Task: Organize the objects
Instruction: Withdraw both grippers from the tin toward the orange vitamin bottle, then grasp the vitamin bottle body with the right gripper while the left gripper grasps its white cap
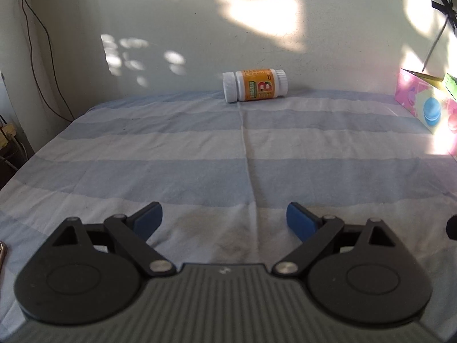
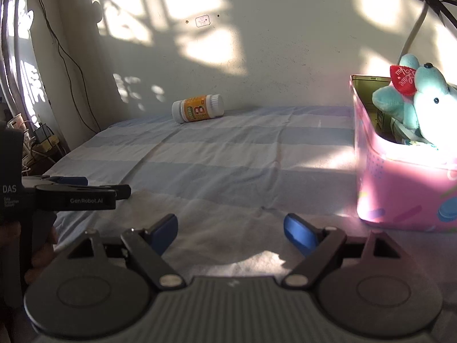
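A surface draped in blue-and-white striped cloth (image 2: pixel 228 154) is carrying a pink patterned box (image 2: pixel 405 183), a teal plush toy (image 2: pixel 414 100) sitting inside. Far left of the box, an orange-labelled white pill bottle (image 1: pixel 255 85) is lying sideways against the wall. Left tongs (image 1: pixel 224 217) and right tongs (image 2: pixel 230 230) are both hovering spread, holding nothing.

Dappled sunlight splashes the wall (image 1: pixel 257 14), glare washes out the pink box (image 2: pixel 405 188) at the bed's right edge; fisheye bends edges, near foreground soft.
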The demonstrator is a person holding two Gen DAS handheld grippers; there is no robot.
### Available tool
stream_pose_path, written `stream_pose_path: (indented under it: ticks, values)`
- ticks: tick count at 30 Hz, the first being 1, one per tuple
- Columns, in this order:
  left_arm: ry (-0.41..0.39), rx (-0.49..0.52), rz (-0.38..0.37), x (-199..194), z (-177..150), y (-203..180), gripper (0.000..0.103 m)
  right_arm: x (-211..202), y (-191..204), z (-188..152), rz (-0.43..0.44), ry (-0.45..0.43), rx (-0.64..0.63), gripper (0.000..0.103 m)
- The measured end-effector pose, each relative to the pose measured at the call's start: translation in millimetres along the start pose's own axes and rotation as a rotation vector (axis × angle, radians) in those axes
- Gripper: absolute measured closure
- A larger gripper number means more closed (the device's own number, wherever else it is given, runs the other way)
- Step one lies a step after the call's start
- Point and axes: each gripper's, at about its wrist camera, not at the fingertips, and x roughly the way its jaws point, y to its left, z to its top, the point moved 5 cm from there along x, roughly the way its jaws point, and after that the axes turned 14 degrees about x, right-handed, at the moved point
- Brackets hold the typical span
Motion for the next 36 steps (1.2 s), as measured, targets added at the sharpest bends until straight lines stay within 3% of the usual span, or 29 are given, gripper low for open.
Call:
stream_pose_path:
  ticks: [4,17,22,24,28,32,36]
  values:
    - [0.009,-0.076,-0.055,6.8,-1.7,7.5,0.008,18.1,2.5,6.7,-0.010,0.011,0.015,0.019]
    - [-0.014,-0.119,-0.086,7.9,-2.5,12.2,0.008,76.6,24.3,35.7,-0.014,0.035,-0.013,0.019]
    - [-0.027,-0.148,-0.103,8.3,-1.9,17.2,0.008,105.0,39.3,53.7,-0.012,0.006,-0.055,0.018]
    - [-0.044,-0.167,-0.087,6.5,-1.7,21.9,0.008,116.1,49.5,63.2,-0.005,-0.019,-0.081,0.017]
    - [-0.086,-0.191,0.047,1.9,1.1,42.2,0.008,141.8,70.1,95.2,-0.014,-0.127,-0.127,0.005]
    - [-0.050,-0.252,0.009,9.8,-0.8,51.6,0.008,182.8,87.2,123.1,-0.008,-0.138,-0.101,0.002]
    - [-0.043,-0.242,-0.011,11.1,-0.8,47.5,0.008,228.6,101.0,137.9,-0.039,-0.099,-0.096,0.000]
